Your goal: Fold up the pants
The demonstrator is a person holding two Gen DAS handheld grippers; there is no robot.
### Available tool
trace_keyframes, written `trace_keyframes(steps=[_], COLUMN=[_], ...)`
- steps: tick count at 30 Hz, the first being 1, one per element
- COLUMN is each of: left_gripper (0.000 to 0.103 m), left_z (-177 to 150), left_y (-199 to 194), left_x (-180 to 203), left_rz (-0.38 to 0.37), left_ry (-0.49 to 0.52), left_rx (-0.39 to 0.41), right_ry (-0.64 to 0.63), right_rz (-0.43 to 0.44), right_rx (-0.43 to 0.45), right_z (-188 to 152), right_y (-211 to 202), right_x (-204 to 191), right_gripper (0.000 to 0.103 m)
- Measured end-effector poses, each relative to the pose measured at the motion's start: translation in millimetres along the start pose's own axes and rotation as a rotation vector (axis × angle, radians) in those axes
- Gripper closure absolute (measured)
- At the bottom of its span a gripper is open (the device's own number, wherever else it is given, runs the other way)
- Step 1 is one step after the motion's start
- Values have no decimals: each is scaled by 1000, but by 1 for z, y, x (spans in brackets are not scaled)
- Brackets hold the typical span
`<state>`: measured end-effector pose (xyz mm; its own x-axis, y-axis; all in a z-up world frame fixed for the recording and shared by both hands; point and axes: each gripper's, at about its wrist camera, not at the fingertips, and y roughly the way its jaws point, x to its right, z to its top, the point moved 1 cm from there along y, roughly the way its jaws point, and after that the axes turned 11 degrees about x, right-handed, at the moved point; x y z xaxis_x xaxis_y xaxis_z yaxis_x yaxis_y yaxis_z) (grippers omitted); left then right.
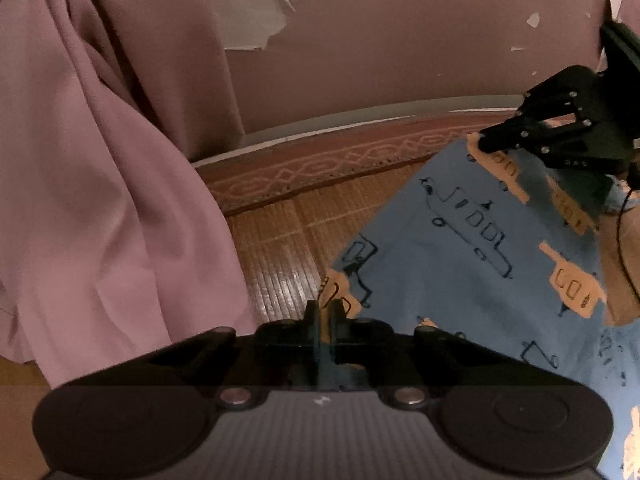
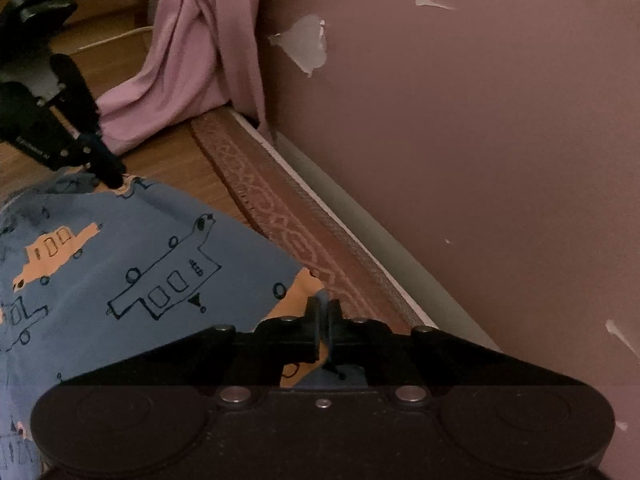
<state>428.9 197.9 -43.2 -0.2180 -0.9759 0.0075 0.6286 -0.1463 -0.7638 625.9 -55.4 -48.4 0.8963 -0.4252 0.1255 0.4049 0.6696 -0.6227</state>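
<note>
Step in hand: both tools appear to be carrying one edge of the pants (image 1: 472, 248) across for a fold, each pinching a corner of that edge.
Left tool (image 1: 325, 312): its two fingers are pressing together on a blue and orange corner of the cloth; a strip of fabric is showing between them.
Right tool (image 2: 323, 312): its fingers are likewise closing on the other corner, with blue cloth showing in the slot behind the tips.
Doing it well: I would be keeping both corners level and the edge between them taut, so the cloth is landing flat rather than sagging in the middle; moving both hands together should be stopping the fold from skewing; both grips should be holding until the edge is lying where it belongs.
Where the pants are: they are spreading over the bamboo mat (image 1: 280, 248) on the floor, near its patterned border (image 2: 288, 216) and the wall (image 2: 480, 120).
Look of the pants: soft, thin, blue cloth printed with outlined and orange vehicles, lying mostly smooth with slight ripples.
Nearby risk: the pink curtain (image 1: 100, 180) is hanging just beside the left tool and could be snagging.
</note>
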Motion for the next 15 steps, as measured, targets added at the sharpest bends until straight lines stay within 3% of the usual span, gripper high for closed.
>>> trace_keyframes(steps=[8,15], left_gripper=[101,101], left_z=[-7,-15], left_y=[-18,-66], left_x=[33,66], left_rz=[189,313], left_ry=[71,158], left_rx=[97,285], right_ry=[-64,-158], right_rz=[-149,-259], right_rx=[110,235], right_z=[4,2], right_y=[-31,-97], right_x=[-30,-67], right_gripper=[102,102])
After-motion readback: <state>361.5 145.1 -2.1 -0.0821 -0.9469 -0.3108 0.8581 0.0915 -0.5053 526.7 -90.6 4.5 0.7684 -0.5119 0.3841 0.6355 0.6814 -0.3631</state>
